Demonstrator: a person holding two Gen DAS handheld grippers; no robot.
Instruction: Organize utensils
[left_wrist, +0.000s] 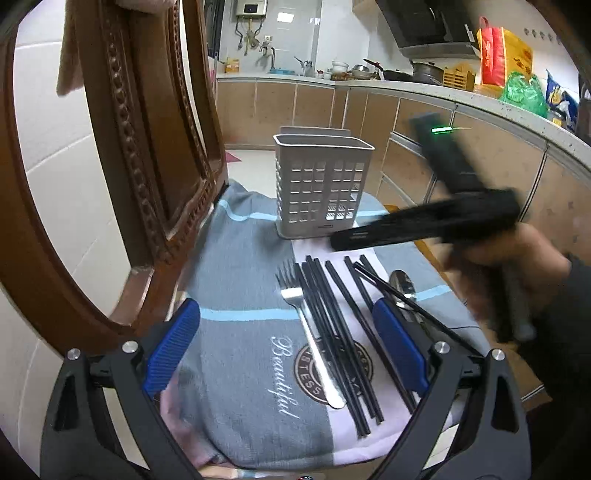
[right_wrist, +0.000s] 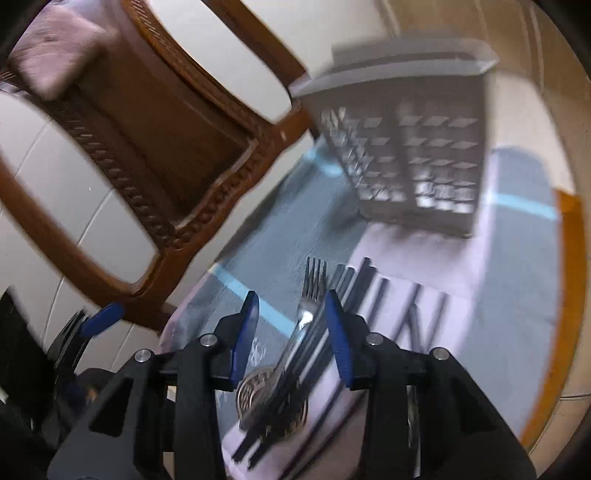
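Left wrist view: left gripper (left_wrist: 286, 350) low over the towel (left_wrist: 240, 288), jaws spread wide, blue pads (left_wrist: 173, 347) well apart, nothing between them pressed or gripped. Under the span of the jaws lie the fork (left_wrist: 306, 325) and the black chopsticks (left_wrist: 332, 332), flat on the towel, running from about 11 o'clock near the tines down to 5 o'clock at the handles. Fork sits on the left side of the bundle, touching or just beside the nearest chopsticks. A spoon (left_wrist: 402, 286) lies at about 3 o'clock of the bundle, bowl partly behind the right-hand pad and crossed by a chopstick.

Utensil holder (left_wrist: 323, 184): grey, perforated walls, upright on the far part of the towel at 12 o'clock from the cutlery, clear of it. Inside not fully visible; cannot tell contents.

Right gripper (left_wrist: 369, 236) enters the left wrist view from 3 o'clock, motion-blurred, carried by a hand (left_wrist: 513, 258), tips between holder and cutlery.

Right wrist view (blurred): right gripper (right_wrist: 291, 332) with jaws at a narrow gap. Fork (right_wrist: 308, 302) and several chopsticks (right_wrist: 354, 280) appear between the pads in the picture, lying on the towel (right_wrist: 280, 229); pads do not appear to press on them. Holder (right_wrist: 413, 147) at 1 o'clock, tilted in frame only by the camera angle.

Carved wooden chair back (left_wrist: 147, 147) stands at 10 o'clock, beside the towel's left edge. Kitchen counter (left_wrist: 406, 86) with pots in the far background.
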